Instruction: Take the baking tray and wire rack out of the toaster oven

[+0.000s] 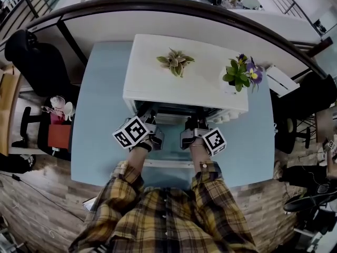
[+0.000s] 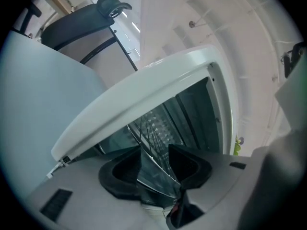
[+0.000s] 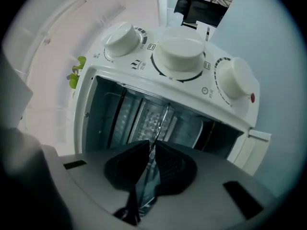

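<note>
Silver wire rack (image 2: 151,133) sits inside open white toaster oven (image 1: 152,78) on pale blue table (image 1: 100,120), front rod at oven mouth. Baking tray not told apart from rack.

Left gripper (image 2: 156,162): jaws well apart, rod between them, pads not pressing.

Right gripper (image 3: 151,157): jaws nearly together, pinching rod.

Risk: one-sided pull skews rack and jams it in side guides; thin rod may slip from pinch.

Rack judged flat, long axis across mouth, front edge toward person.

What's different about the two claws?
The left claw has its jaws apart around the wire rack; the right claw pinches it shut. The left claw is at the left side of the toaster oven, the right claw nearer the knobs. Both reach into the open oven.
</note>
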Demonstrator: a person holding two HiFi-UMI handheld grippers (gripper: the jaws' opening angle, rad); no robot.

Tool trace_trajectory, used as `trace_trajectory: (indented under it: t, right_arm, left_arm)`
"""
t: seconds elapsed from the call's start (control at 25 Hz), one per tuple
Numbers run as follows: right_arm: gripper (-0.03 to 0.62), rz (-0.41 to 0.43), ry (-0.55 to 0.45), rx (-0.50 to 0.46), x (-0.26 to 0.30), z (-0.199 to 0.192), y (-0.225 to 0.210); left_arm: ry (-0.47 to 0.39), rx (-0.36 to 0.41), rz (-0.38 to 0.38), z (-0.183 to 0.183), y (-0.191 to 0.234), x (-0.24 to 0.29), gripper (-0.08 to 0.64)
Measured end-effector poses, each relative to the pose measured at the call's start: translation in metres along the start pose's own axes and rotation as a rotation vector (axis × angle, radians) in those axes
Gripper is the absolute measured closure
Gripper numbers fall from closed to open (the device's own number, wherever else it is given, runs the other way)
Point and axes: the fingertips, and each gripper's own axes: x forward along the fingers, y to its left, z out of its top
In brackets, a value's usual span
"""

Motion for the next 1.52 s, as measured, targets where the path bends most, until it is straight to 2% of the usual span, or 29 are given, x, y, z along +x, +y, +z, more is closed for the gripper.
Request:
trace_trajectory:
  t: [0.4, 0.68, 0.88, 1.28, 1.52]
  right_arm:
    - [0.560, 0.015, 0.009, 0.044, -0.019, -0.006, 0.000]
    - [0.561, -0.016, 0.029, 0.071, -0.039, -0.012, -0.001]
    - [0.569, -0.035, 0.011, 0.126, -0.059, -0.017, -0.001]
    - [0.572, -0.037, 0.017, 0.122, -0.096, -0.027, -0.001]
    - [0.571, -0.049, 0.068, 0.101, -0.126, -0.036, -0.003]
  left_arm:
    - [0.046, -0.003, 0.041, -0.009, 0.008, -0.006, 0.496]
    - [0.102, -0.046, 0.014, -0.021, 0.006, -0.026, 0.511]
    - [0.124, -0.080, 0.002, -0.030, 0.005, -0.044, 0.520]
    - [0.149, -0.102, -0.005, -0.048, 0.004, -0.078, 0.526]
    - [0.135, -0.129, 0.022, -0.064, 0.004, -0.105, 0.531]
